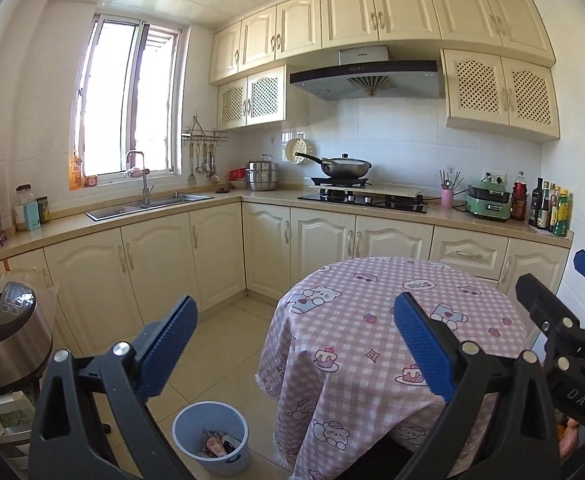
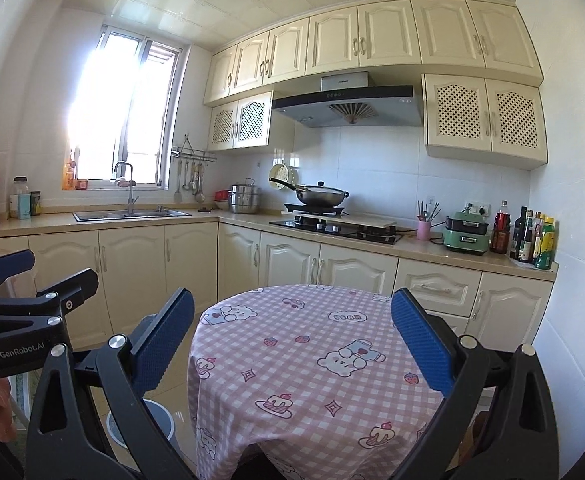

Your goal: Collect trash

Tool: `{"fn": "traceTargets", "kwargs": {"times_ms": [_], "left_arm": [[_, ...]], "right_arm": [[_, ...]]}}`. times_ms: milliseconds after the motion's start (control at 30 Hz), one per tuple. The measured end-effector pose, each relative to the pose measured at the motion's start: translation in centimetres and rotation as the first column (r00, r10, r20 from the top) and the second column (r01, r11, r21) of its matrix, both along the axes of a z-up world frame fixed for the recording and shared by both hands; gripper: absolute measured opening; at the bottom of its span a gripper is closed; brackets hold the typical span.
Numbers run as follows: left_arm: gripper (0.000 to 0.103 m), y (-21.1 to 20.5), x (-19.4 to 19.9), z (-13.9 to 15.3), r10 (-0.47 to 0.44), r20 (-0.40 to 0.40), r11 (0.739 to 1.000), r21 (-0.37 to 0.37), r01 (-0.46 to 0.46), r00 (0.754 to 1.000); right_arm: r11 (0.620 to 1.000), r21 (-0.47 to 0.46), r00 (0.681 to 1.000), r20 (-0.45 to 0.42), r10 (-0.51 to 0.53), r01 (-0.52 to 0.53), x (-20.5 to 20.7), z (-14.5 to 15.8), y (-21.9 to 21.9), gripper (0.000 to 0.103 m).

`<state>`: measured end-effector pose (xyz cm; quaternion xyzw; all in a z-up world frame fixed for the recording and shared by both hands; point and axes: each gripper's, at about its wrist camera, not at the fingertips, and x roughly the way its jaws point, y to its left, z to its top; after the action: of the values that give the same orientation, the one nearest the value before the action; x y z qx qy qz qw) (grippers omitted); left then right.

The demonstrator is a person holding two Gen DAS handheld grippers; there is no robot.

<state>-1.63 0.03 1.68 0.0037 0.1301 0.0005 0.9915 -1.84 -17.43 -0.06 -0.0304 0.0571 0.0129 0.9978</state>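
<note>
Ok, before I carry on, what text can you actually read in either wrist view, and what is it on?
"GenRobot.AI": on the black body of the left gripper, right wrist view.
"DAS": partial lettering on the right gripper, left wrist view.
"YEAH", roughly: in a cloud print on the pink checked tablecloth.
Range hood brand plate: too blurred.
Bottle labels on the counter: too small.

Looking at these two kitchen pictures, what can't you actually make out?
- Bin contents, left wrist view: wrappers too small to identify.
- Same bin, right wrist view: mostly hidden behind the right gripper.
- Under the table: hidden by the checked cloth.
- Bottle labels: too small to read.
- View through the window: washed out by glare.
</note>
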Motion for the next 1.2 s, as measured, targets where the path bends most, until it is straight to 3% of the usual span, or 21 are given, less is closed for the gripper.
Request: {"fn": "traceTargets", "kwargs": {"times_ms": [1200], "left_arm": [[0.097, 0.6, -1.0, 0.6, 0.012, 0.022, 1.0, 0.018, -0.013, 1.0]], "right_arm": [[0.996, 0.034, 0.996, -0.032, 0.086, -0.085, -0.4, 0.4, 0.9, 0.095]]}}
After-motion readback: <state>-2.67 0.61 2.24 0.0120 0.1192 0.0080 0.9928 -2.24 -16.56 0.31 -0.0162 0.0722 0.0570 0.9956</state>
